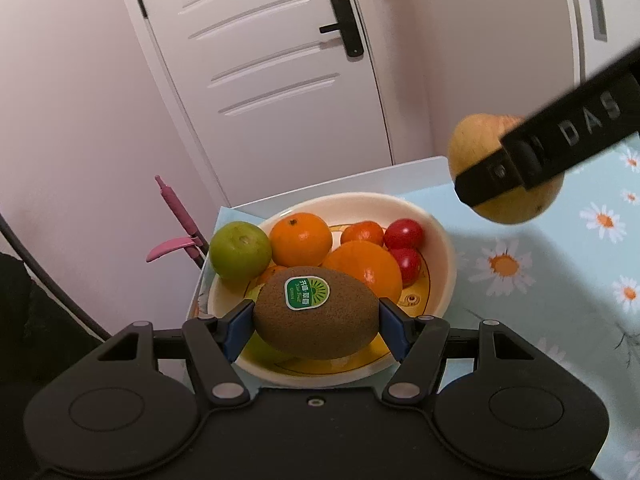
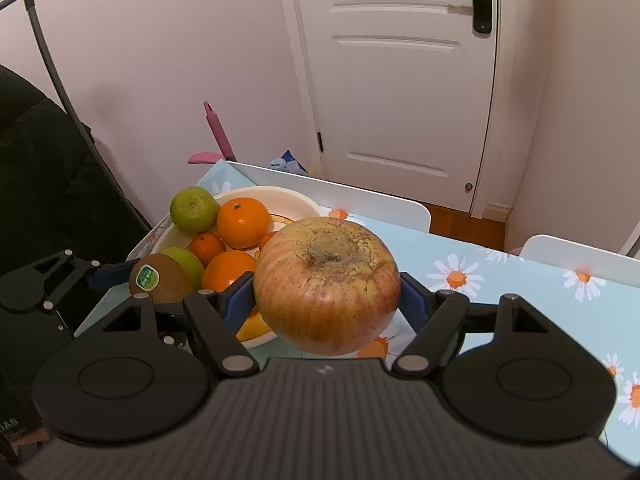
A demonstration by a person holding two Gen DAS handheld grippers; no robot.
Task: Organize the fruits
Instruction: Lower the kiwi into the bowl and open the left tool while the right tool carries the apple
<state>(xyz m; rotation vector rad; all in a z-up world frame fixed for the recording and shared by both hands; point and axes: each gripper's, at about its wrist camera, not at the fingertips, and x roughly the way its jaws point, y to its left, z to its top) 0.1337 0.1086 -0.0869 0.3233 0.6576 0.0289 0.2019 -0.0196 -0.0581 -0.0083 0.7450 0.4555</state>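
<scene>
Clamped between the blue pads of the left gripper, a kiwi hangs over the near rim of the bowl, which already holds oranges, a green fruit and small red ones. Off to that gripper's right, the right gripper grips an apple in the air above the flowered tablecloth. Risk, as I judge it — the pile ahead is crowded, so a kiwi let go here could roll off the rim, and the round apple may slip from its narrow pads.
</scene>
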